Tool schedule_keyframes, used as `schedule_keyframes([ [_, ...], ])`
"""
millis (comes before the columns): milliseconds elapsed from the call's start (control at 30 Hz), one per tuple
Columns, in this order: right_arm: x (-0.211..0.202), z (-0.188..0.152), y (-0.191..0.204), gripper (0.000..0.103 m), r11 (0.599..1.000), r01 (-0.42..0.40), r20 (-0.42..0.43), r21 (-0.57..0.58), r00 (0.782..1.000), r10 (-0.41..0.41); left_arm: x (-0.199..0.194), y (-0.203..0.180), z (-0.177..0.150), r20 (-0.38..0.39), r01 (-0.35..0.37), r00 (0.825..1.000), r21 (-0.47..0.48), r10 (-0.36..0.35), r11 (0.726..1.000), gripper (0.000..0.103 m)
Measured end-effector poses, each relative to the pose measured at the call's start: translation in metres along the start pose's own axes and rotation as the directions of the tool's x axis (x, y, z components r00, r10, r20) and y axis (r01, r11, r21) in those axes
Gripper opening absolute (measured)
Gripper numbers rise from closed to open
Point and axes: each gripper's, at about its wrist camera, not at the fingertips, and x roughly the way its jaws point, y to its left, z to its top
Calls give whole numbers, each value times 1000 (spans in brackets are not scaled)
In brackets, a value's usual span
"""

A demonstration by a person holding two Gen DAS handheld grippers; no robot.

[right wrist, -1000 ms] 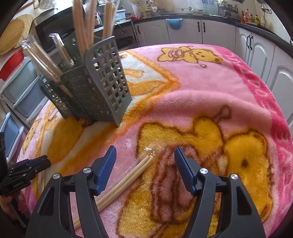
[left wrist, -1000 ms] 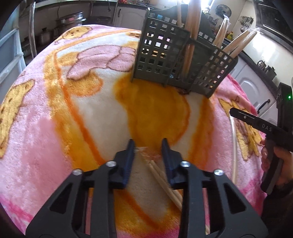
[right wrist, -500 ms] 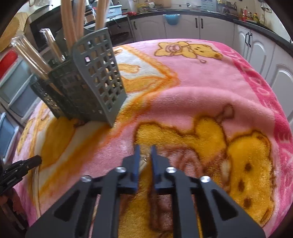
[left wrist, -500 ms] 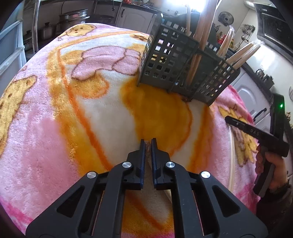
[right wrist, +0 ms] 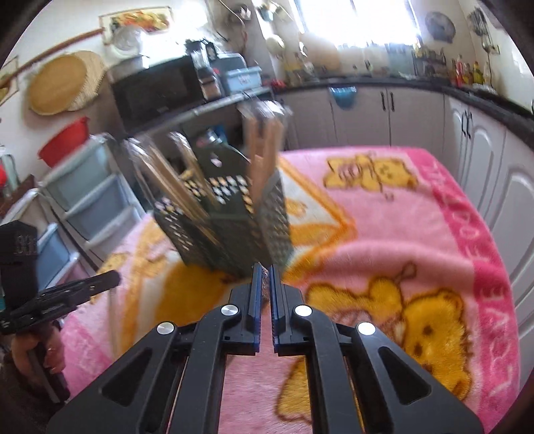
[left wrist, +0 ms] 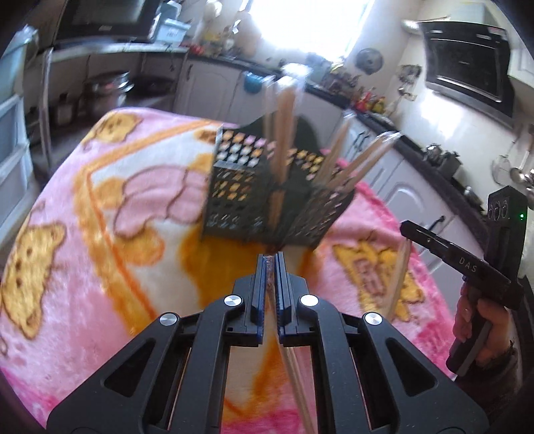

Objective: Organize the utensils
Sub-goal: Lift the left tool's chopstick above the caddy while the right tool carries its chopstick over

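Wrapped chopsticks point(left wrist: 293, 364) are pinched narrowly in my left gripper point(left wrist: 270, 263) and my right gripper point(right wrist: 263, 273); the caddy point(left wrist: 267, 197) ahead of both blurs.

- Bright window point(right wrist: 353, 23) above dark countertop point(right wrist: 383, 85); glare washes out its frame.
- White cabinet doors point(right wrist: 363, 117) with dark handles run below the countertop.
- Black microwave point(right wrist: 157, 88) on shelf, left side.
- Round woven mat point(right wrist: 58, 83) on wall; red basin point(right wrist: 65, 140) beneath.
- Pale plastic drawer unit point(right wrist: 90, 197) at left.
- Wall-mounted oven point(left wrist: 467, 66), upper right.
- Steel pot point(left wrist: 106, 91) at back left.
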Motion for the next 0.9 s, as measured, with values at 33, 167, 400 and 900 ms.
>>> schedule_keyframes([
  [33,-8,3,6,5,1000,-4,17,-13,1000,4,-4,-5,3,11,11,1000,13,-11,1000,3],
  [167,-39,11,26,5,998,-12,77,-63,997,17,-14,-24,12,42,49,998,56,-51,997,2],
  [400,-89,21,49,4,989,5,181,-149,983,22,-21,-47,23,66,78,994,119,-87,990,2],
  [900,-127,30,55,4,981,42,274,-190,962,12,-31,-77,48,107,142,981,176,-162,974,1],
])
